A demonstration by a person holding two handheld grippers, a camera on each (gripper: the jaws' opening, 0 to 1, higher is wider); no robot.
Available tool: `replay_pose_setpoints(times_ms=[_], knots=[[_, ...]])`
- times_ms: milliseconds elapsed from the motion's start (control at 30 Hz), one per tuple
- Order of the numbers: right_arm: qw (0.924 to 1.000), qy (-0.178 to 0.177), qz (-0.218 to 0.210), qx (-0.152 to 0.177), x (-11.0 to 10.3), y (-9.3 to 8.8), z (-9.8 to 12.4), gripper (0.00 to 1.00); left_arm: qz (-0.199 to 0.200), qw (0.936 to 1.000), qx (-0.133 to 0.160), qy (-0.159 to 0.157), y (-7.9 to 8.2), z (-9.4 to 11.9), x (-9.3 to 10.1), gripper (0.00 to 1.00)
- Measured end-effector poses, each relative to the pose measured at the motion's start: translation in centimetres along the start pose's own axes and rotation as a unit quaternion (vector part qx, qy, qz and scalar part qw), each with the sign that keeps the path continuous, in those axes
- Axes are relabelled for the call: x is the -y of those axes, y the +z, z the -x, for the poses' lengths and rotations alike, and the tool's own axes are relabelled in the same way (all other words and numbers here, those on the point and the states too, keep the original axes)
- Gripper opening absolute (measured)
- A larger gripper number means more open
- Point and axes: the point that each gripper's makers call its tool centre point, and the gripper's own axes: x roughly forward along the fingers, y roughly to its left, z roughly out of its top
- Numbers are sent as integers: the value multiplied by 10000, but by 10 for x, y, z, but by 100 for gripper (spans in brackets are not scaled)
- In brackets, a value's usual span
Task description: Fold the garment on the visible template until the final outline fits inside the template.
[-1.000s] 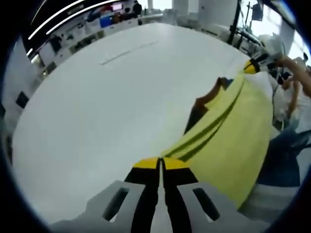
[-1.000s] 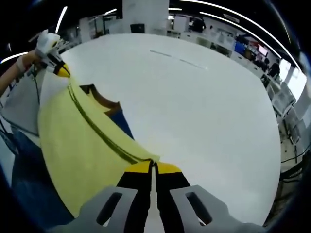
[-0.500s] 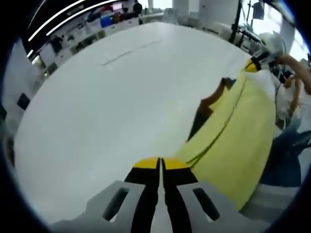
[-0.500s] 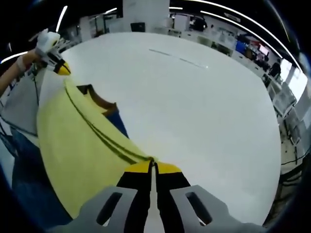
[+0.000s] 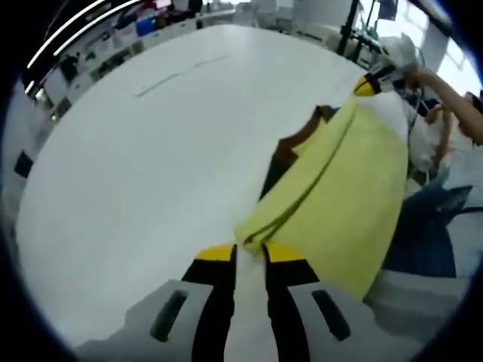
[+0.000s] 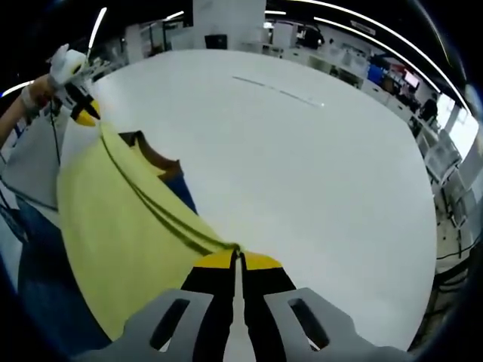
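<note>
A yellow garment with a brown and dark blue part near its neck hangs stretched between my two grippers over the near edge of the white table. My left gripper has its jaws a little apart, and the garment's folded corner sits just beyond its tips. At the far end of the cloth the right gripper's yellow tip shows. My right gripper is shut on the garment at its other corner. The left gripper, held by a gloved hand, is at the cloth's far top.
A thin grey line is marked on the far part of the table, also the line in the right gripper view. The person's blue trousers are beside the table edge. Desks and shelves stand beyond the table.
My left gripper's jaws have parted from a thin slit to a visible gap, and the left view has shifted. The right gripper stays shut on the garment.
</note>
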Motion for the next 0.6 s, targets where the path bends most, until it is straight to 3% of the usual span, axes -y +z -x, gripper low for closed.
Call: replay_pose_setpoints(times_ms=[133,200,467,600], knots=[[10000,9,-18,-2,0,-1,0,3,404,9991,125,90,3,-8,-8,7],[10000,15,-14,-9,-1,-1,-1,3,352,9994,28,69,-1,-12,-9,3],[10000,35,8,-29,0,-1,-2,3,555,9984,-87,25,-8,-17,-7,9],[10000,54,5,-27,1,-1,-3,3,555,9984,-116,-8,-9,-21,-7,0]])
